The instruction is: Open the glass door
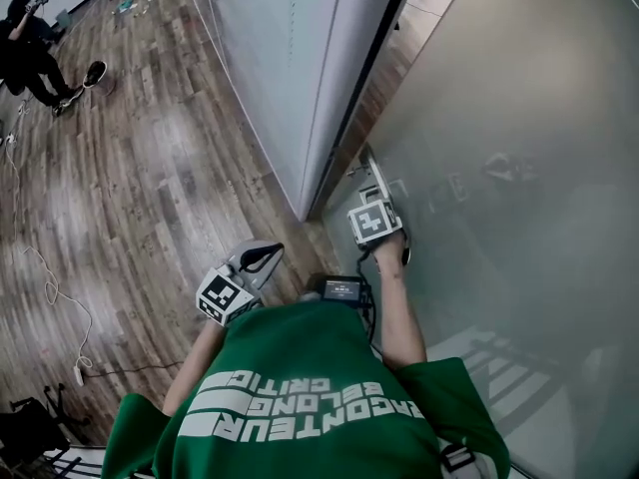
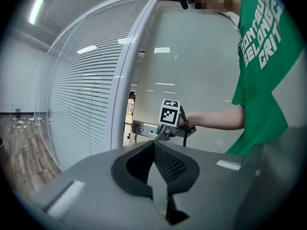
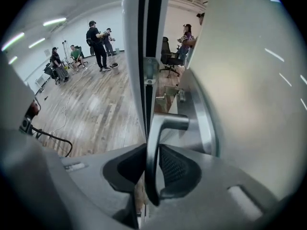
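Head view: the right tool (image 1: 382,190) reaches down to the near edge of the frosted glass door (image 1: 519,168), which fills the right side. The left tool (image 1: 262,257) hangs free, near the body. A dark post (image 1: 349,108) marks the edge of the pale partition (image 1: 280,58). The wood-plank floor (image 1: 150,178) runs far left, with a loose cable (image 1: 50,277) on it.

Left gripper view: the left tool's jaws meet at their tips and hold nothing. Beyond them the door looks a little ajar, with a slit showing between it and the post. The partition is slatted with blinds.

Right gripper view: the metal lever (image 3: 160,126) lies between the right tool's jaws. They stand apart around it; it rests against the right pad, with no firm clamp. Through the gap a chair (image 3: 169,56) shows, and people (image 3: 98,42) stand far left.

My judgement is that the latch stage is in hand and the swing is barely begun. The next move calls for a sure hold on the lever, then drawing the door wide along its arc.
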{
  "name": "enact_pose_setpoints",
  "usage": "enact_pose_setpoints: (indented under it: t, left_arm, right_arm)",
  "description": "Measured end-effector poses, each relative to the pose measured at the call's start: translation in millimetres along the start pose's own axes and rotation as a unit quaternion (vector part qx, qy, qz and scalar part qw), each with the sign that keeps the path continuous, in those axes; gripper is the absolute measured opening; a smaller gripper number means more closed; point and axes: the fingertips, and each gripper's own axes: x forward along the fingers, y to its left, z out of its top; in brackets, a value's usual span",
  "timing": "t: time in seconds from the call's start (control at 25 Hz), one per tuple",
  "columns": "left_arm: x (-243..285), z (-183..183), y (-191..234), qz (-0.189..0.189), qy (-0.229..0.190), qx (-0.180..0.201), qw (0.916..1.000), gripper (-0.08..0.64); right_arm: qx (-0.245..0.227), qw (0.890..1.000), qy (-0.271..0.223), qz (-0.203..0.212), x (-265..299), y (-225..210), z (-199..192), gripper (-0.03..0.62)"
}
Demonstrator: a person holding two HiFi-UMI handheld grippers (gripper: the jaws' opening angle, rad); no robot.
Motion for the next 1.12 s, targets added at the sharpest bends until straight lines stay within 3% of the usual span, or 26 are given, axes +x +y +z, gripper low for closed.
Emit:
enact_pose_setpoints:
  t: [0.12, 0.36, 0.52, 0.84, 1.12]
  left_arm:
    - [13.3, 4.4, -5.2, -0.012, 0.003, 0.006, 0.9999, 0.015]
    - [40.9, 5.7, -14.6, -0.022, 0.007, 0.010, 0.9997, 0.015]
    - [53.1, 10.0, -27.0, -0.032, 0.007, 0.016, 0.9993, 0.015]
    - [86.9, 3.9, -45.7, -0.035, 0.012, 0.008, 0.9993, 0.015]
    - [126.3, 3.5, -72.3, -0.063, 0.010, 0.010, 0.9979, 0.015]
  right_arm:
    - [0.045, 0.998, -0.006, 0.042, -4.1, -2.1, -6.2, 0.051]
    - [0.071, 0.995, -0.019, 0.063, 3.9, -24.3, -7.8, 0.048]
    - [0.082, 0.996, -0.008, 0.033, 0.3, -54.6, -14.5, 0.046]
    - [0.124, 0.992, -0.006, 0.016, 11.7, -120.2, -22.9, 0.044]
    - [0.160, 0.987, -0.009, -0.004, 21.0, -180.6, -34.0, 0.043]
